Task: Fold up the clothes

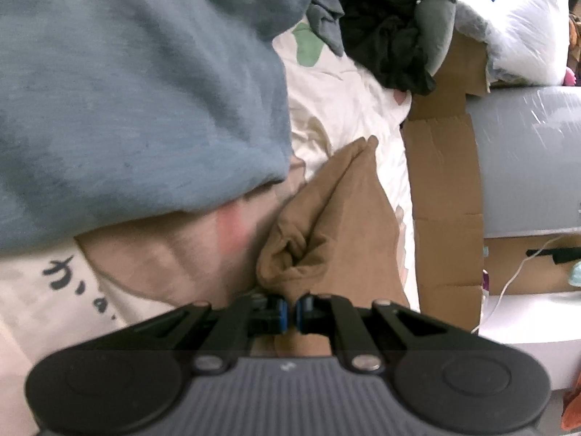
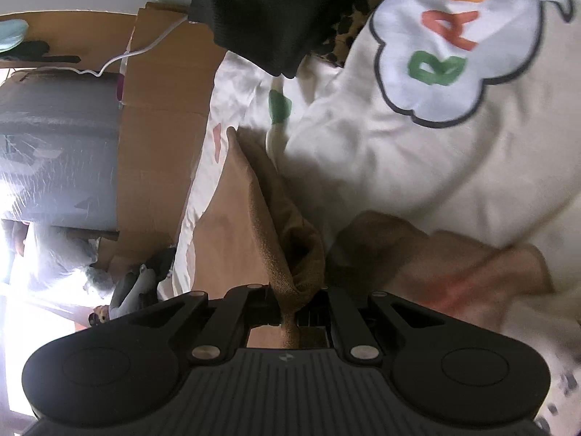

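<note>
A tan brown garment (image 1: pixel 326 225) hangs bunched over the pale bedsheet (image 1: pixel 337 109), and my left gripper (image 1: pixel 289 314) is shut on its gathered edge. The right wrist view shows the same tan garment (image 2: pixel 250 225) stretched away from my right gripper (image 2: pixel 290 312), which is shut on a fold of it. A blue-grey garment (image 1: pixel 138 83) fills the upper left of the left wrist view. A white sweatshirt with coloured letters (image 2: pixel 417 138) lies to the right of the tan cloth. Under it lies a beige cloth with a pink mark (image 2: pixel 454 265).
Flattened cardboard (image 1: pixel 446 196) and a grey plastic-wrapped block (image 1: pixel 526 160) stand beside the bed. A heap of dark clothes (image 1: pixel 385 43) lies at the far end, beside a white plastic bag (image 1: pixel 523 32). A black garment (image 2: pixel 283 11) lies at the top of the right wrist view.
</note>
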`<state>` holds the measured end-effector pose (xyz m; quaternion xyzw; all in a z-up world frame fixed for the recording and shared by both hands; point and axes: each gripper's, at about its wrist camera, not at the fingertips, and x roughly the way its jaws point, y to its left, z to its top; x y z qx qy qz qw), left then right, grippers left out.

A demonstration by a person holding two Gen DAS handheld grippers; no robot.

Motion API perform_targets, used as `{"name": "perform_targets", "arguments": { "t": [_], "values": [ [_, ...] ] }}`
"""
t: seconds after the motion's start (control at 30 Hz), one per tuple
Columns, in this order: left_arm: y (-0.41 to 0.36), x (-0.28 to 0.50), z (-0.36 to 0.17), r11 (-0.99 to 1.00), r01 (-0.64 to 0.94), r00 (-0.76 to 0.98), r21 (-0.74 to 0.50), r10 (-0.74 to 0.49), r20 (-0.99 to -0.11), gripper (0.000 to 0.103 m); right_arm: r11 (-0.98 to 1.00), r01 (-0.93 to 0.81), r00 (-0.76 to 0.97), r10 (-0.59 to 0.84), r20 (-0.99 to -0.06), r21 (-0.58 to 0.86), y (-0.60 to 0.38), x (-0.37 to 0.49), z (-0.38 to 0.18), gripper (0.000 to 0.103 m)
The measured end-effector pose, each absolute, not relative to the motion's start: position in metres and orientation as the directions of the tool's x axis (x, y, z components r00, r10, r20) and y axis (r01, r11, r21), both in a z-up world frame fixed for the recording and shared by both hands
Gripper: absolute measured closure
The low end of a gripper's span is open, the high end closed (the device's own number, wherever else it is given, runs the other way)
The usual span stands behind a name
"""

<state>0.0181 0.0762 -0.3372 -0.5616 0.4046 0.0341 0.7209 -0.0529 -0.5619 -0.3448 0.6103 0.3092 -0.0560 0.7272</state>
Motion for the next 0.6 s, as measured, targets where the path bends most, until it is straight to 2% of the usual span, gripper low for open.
{"name": "perform_targets", "arguments": {
  "t": [0.4, 0.6],
  "values": [
    [0.086, 0.001, -0.348, 0.432, -0.552, 0.608, -0.713, -0.378, -0.699, 0.098, 0.219, 0.517, 0.772, 0.299, -0.561, 0.828, -0.553, -0.096, -0.360, 0.100],
    [0.090, 0.001, -0.359, 0.405, -0.549, 0.615, -0.731, -0.397, -0.681, 0.097, 0.209, 0.524, 0.762, 0.318, -0.564, 0.826, -0.552, -0.099, -0.366, 0.095]
  ]
}}
